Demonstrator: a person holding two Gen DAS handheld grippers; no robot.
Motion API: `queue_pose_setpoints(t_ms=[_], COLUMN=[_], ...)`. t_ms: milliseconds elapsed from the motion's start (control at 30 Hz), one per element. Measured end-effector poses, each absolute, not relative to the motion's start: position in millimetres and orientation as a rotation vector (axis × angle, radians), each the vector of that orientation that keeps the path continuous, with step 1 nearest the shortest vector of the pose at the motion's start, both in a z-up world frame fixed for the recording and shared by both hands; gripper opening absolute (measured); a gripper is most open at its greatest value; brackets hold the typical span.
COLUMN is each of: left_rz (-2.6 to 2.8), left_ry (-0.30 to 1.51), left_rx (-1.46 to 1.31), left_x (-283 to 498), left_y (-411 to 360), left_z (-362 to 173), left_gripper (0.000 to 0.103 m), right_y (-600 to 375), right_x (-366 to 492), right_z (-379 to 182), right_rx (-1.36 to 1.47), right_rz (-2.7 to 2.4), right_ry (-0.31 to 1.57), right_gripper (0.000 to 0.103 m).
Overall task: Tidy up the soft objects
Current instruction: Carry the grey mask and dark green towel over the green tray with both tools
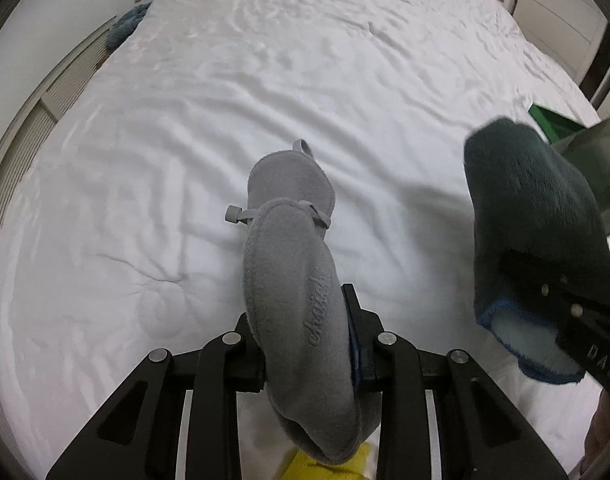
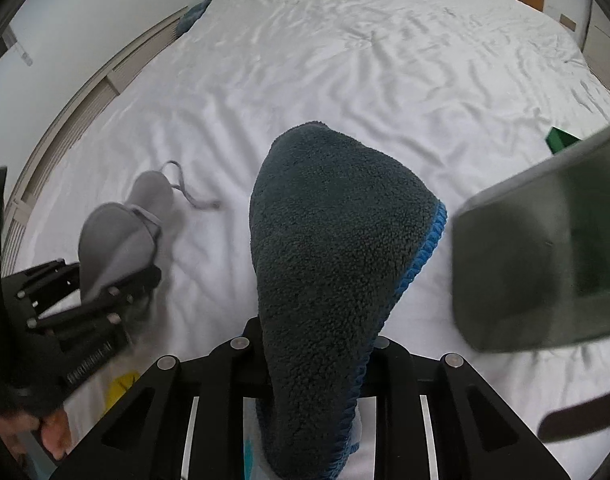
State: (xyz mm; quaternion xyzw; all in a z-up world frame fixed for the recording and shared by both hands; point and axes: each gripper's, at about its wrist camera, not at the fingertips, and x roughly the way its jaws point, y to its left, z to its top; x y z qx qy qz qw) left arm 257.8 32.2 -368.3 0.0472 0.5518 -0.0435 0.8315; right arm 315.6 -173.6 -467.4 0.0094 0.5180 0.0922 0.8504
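A grey fleece eye mask (image 1: 293,264) with a thin elastic strap hangs lifted over the white bed sheet (image 1: 265,80). My left gripper (image 1: 305,344) is shut on its near end. In the right wrist view, the same mask (image 2: 121,232) and left gripper (image 2: 117,280) sit at the left. My right gripper (image 2: 317,344) is shut on a dark teal fleece cloth (image 2: 333,248) with a bright blue stitched edge. The cloth stands up between the fingers, off the sheet. From the left wrist view, that cloth (image 1: 525,192) and the right gripper (image 1: 545,280) are at the right.
A grey-green bin (image 2: 545,260) stands close on the right of the bed, with a green object (image 1: 549,120) behind it. Something yellow (image 1: 317,468) lies under the left gripper. A blue cloth (image 1: 125,26) sits at the bed's far left edge. A hand (image 2: 53,436) holds the left gripper.
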Motion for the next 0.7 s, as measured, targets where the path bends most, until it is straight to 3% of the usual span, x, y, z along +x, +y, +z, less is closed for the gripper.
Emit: queue_pose_setpoints(t_ms=[700], left_rz=[-0.213], left_ry=[1.167], left_rx=[0.146], left_x=[159], left_y=[25], left_z=[-285], left_gripper=[0.026], right_y=[-176], right_x=[177], right_z=[-373], right_rx=[-0.138], right_rz=[0.284], right_ry=[1.207], right_gripper=[0.022])
